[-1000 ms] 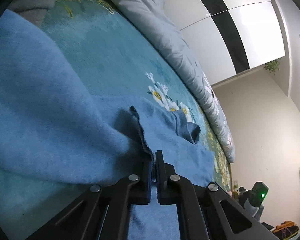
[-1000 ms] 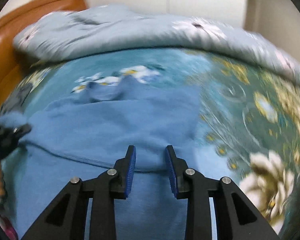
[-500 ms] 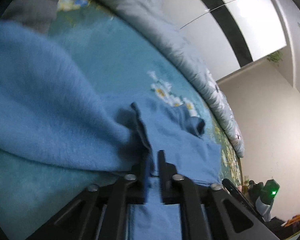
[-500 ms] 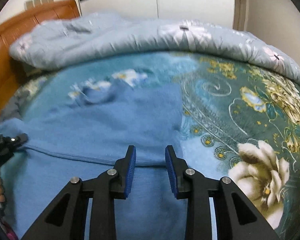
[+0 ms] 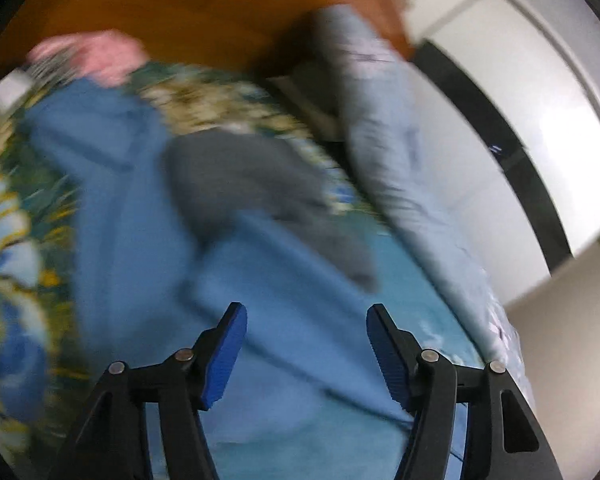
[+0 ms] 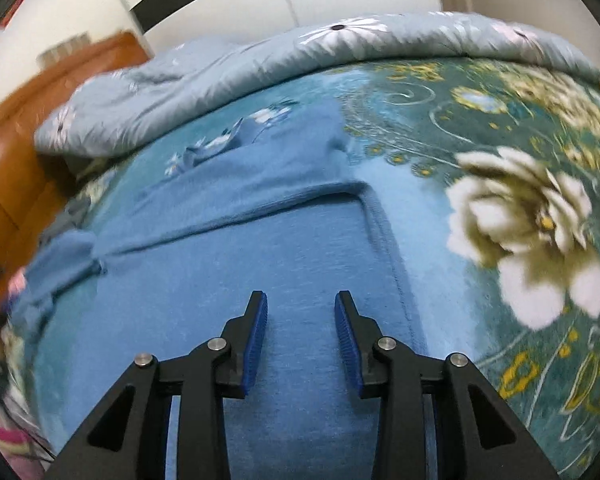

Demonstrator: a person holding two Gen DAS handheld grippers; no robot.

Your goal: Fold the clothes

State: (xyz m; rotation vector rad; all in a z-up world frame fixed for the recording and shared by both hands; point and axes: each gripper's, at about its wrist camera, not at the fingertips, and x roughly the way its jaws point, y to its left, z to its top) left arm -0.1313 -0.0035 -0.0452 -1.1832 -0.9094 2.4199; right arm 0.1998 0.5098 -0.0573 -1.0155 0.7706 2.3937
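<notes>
A blue fleece garment (image 6: 284, 240) lies spread on the teal floral bedspread (image 6: 520, 152), with its far part folded over the near part along a crosswise fold. My right gripper (image 6: 301, 300) is open and empty, just above the garment's near half. My left gripper (image 5: 303, 312) is open wide and empty, above the blue garment (image 5: 292, 320) near its left end. The left wrist view is blurred by motion.
A dark grey garment (image 5: 256, 192) lies on the bedspread beyond the blue one. A rolled light blue quilt (image 6: 300, 56) runs along the far side of the bed. A wooden headboard (image 6: 28, 132) stands at the left. A pink cloth (image 5: 96, 56) lies near the headboard.
My left gripper has let go of the blue garment's edge, opened wide and swung toward the headboard. The right gripper has drawn nearer over the garment and stays open.
</notes>
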